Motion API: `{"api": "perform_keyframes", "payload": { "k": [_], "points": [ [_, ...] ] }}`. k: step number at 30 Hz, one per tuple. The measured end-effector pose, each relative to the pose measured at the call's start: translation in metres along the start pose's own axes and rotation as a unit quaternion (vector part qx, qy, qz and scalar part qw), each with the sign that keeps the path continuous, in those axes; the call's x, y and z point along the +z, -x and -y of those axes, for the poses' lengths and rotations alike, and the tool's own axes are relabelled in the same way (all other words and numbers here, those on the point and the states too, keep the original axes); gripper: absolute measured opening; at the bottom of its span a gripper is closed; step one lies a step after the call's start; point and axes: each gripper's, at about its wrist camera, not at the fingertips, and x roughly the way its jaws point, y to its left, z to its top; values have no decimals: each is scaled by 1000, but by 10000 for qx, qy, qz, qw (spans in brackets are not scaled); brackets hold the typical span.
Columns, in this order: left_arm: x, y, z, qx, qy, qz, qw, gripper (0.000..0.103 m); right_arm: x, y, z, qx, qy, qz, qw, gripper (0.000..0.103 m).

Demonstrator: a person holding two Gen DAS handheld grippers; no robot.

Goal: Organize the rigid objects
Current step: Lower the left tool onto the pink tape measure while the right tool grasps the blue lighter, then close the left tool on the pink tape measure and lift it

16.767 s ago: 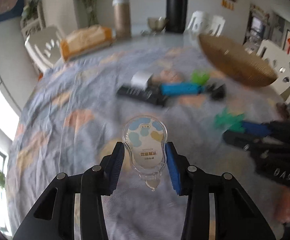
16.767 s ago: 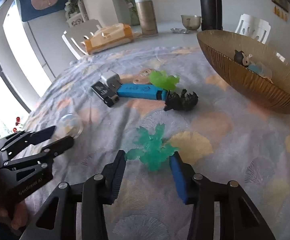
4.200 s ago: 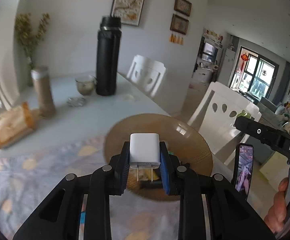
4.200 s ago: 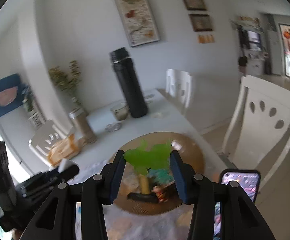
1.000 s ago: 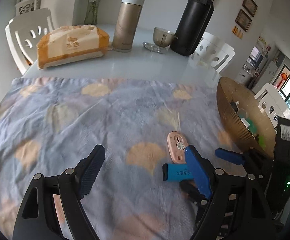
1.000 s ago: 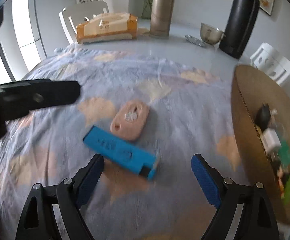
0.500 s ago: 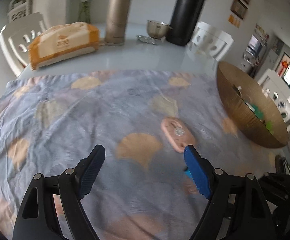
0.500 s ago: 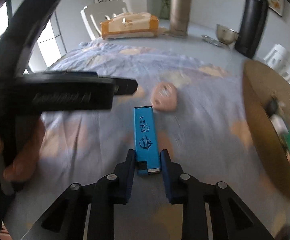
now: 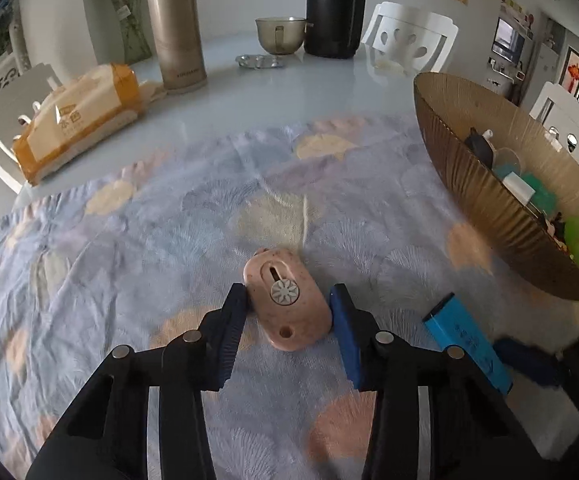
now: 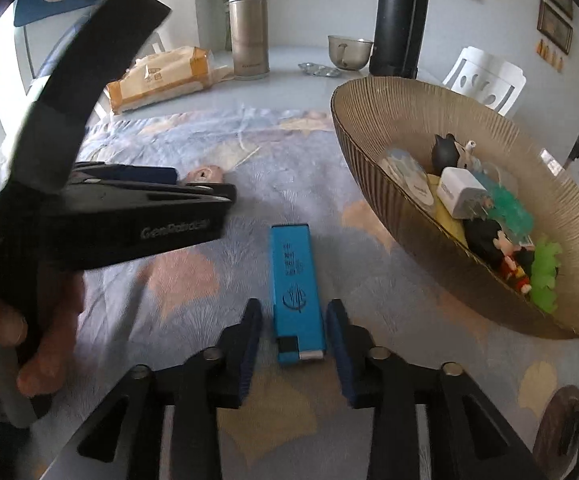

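A pink oval case [image 9: 285, 300] lies on the flowered cloth, and my left gripper [image 9: 287, 295] is closing on it, both blue pads touching its sides. A blue flat box [image 10: 295, 272] lies on the cloth between the pads of my right gripper [image 10: 294, 314]. Those jaws are opening, with a gap on each side of the box. The left wrist view shows the blue box [image 9: 467, 344] at the lower right. The ribbed gold bowl [image 10: 389, 120] stands to the right and holds several small toys and a white charger [image 10: 459, 190].
A hand [image 10: 29, 340] holds the left gripper's black body close on the left of the right wrist view. At the table's back stand a tissue pack [image 9: 77, 116], a gold flask [image 9: 175, 32], a glass cup [image 9: 280, 34] and a black flask [image 9: 335, 4]. White chairs surround the table.
My left gripper has come down around the pink case and its wide jaws have narrowed onto it. My right gripper's jaws, tight on the blue box half a second ago, now stand slightly wider.
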Motion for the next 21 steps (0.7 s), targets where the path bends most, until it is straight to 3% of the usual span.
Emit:
{"api": "perform_keyframes", "payload": {
  "k": [3, 7, 13, 19, 21],
  "points": [
    [-14, 11, -6, -74, 35, 7, 10000, 39, 3, -2, -2, 5, 37, 30, 10000, 39],
    [-36, 36, -10, -170, 105, 76, 9998, 39, -3, 2, -8, 103, 170, 52, 9998, 24],
    [-90, 90, -11, -344, -36, 263, 9991, 39, -35, 32, -20, 816, 69, -133, 9965, 24],
    [-126, 94, -10, -260, -124, 186, 9994, 40, -63, 47, -35, 613, 441, 27, 9971, 24],
    [-126, 91, -10, -181, -158, 118, 9996, 45, -65, 47, -37, 633, 505, 74, 9967, 27]
  ]
}}
